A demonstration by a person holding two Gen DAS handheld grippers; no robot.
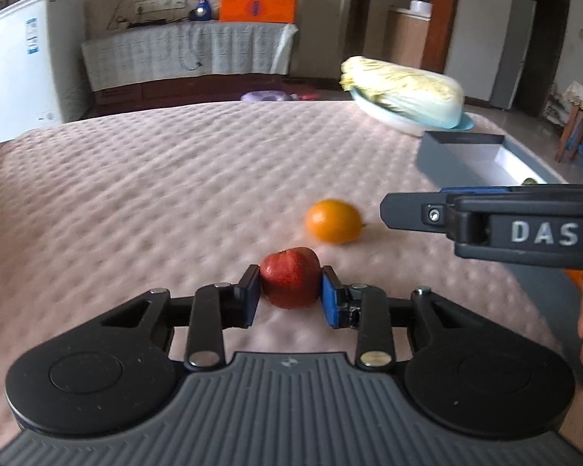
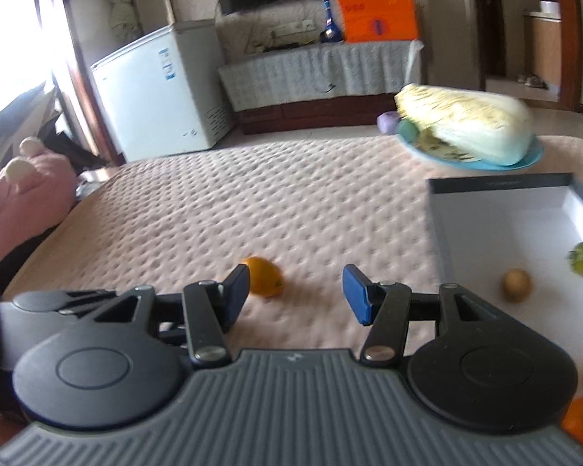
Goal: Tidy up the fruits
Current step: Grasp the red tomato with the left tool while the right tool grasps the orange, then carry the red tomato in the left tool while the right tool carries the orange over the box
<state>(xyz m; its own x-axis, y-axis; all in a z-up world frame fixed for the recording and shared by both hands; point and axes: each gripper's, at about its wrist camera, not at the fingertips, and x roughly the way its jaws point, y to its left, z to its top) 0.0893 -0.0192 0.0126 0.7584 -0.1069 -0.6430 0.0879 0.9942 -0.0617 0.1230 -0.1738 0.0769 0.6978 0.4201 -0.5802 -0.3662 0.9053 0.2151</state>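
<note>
One apple (image 1: 290,277), one orange (image 1: 334,220), one box (image 2: 501,213)

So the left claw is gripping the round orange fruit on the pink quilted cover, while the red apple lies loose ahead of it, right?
Swapped. In the left wrist view the left claw clasps the red apple; the round orange fruit lies loose ahead on the pink quilted cover.
</note>
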